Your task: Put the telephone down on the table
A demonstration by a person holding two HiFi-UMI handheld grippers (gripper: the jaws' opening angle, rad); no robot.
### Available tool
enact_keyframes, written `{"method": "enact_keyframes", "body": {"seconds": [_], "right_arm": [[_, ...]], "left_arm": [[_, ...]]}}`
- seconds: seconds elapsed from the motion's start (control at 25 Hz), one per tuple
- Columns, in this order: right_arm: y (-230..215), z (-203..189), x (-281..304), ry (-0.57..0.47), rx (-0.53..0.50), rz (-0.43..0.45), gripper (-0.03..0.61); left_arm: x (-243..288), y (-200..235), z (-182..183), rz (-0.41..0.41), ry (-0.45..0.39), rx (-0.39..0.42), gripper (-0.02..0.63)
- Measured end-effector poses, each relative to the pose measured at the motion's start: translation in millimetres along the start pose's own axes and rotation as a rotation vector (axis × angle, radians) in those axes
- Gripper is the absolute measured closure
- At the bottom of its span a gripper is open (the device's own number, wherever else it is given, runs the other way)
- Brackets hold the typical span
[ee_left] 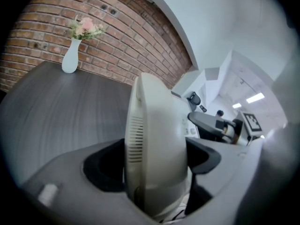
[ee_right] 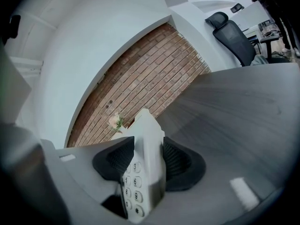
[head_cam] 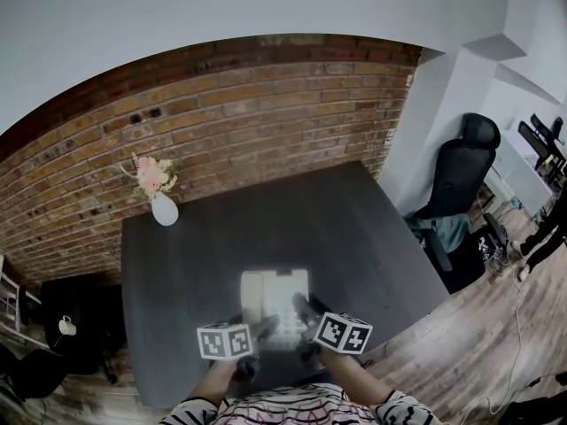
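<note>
A white desk telephone [head_cam: 275, 302] hangs above the near part of the dark grey table [head_cam: 213, 246], carried between both grippers. My left gripper [head_cam: 263, 328] is shut on the telephone's left edge; in the left gripper view its rounded white body [ee_left: 157, 158] fills the gap between the dark pads. My right gripper [head_cam: 306, 309] is shut on the telephone's right edge; the right gripper view shows the keypad side [ee_right: 140, 172] clamped between its pads. Whether the telephone's underside touches the table I cannot tell.
A white vase with pink flowers [head_cam: 159, 193] stands at the table's far left corner against the brick wall [head_cam: 248, 113]. A black office chair [head_cam: 461, 171] is off the table's right side. A person's striped sleeves [head_cam: 292, 410] show at the bottom edge.
</note>
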State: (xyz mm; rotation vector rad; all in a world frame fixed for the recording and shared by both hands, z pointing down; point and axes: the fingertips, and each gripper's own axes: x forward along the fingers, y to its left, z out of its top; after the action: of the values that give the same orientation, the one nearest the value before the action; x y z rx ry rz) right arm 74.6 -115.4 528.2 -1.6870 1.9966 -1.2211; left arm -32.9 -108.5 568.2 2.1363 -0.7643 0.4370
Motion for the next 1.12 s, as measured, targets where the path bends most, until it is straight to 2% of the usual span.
{"method": "enact_keyframes", "body": {"seconds": [0.32,0.76,1.12], "right_arm": [[-15.0,23.0,46.6,0.047,-0.013,0.032,0.388],[-47.5,97.9,124.9,0.129,-0.061,0.084,0.388],[-82.6,140.9,210.3,0.179,-0.073,0.129,0.39]], "left_arm": [[30.7,19.6,30.1,0.037,-0.032,-0.037,0.242],[105.6,32.4,102.3,0.089,-0.092,-0.105,0.242],[173.9,69.6,157.8,0.135,-0.125,-0.139,0.242]]}}
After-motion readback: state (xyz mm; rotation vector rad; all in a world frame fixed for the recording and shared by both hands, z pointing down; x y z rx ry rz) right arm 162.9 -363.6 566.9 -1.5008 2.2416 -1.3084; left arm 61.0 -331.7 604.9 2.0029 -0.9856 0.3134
